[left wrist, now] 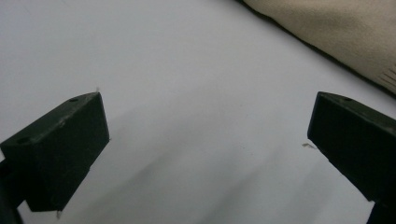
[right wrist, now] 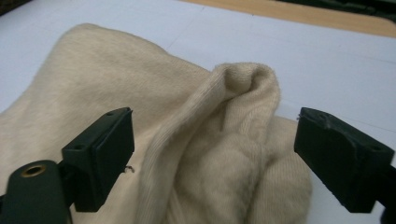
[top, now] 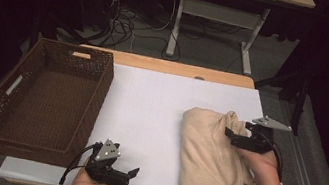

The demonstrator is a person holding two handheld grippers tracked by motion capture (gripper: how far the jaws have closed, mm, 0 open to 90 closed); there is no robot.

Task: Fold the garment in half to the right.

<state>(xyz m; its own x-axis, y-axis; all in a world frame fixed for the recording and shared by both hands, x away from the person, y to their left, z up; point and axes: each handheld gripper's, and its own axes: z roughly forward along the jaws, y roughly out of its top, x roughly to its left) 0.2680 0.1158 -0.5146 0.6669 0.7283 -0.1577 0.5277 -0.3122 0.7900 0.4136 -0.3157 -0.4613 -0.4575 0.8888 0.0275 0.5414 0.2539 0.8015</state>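
Cream knitted sweater [top: 209, 163], folded, lies on white-covered tabletop [top: 150, 105] at 4 o'clock. Right claw [top: 232, 134] over its upper part, jaws wide apart, raised fold between them ungripped per right gripper view. Left claw [top: 131, 174] at 6 o'clock, open, empty. High view adds brown wicker basket [top: 41, 102] at 9 o'clock.

This looks like a lab or recording room set up for handling trials, not a home. The wooden table [top: 176, 68] is covered with a plain white sheet [top: 147, 120], a staged work surface. Past it, toward 12 o'clock, loose cables [top: 123, 25] sprawl over a grey floor [top: 209, 54] around the white metal legs of a second desk [top: 217, 10]. The surroundings at 3 and 9 o'clock are dark and bare.
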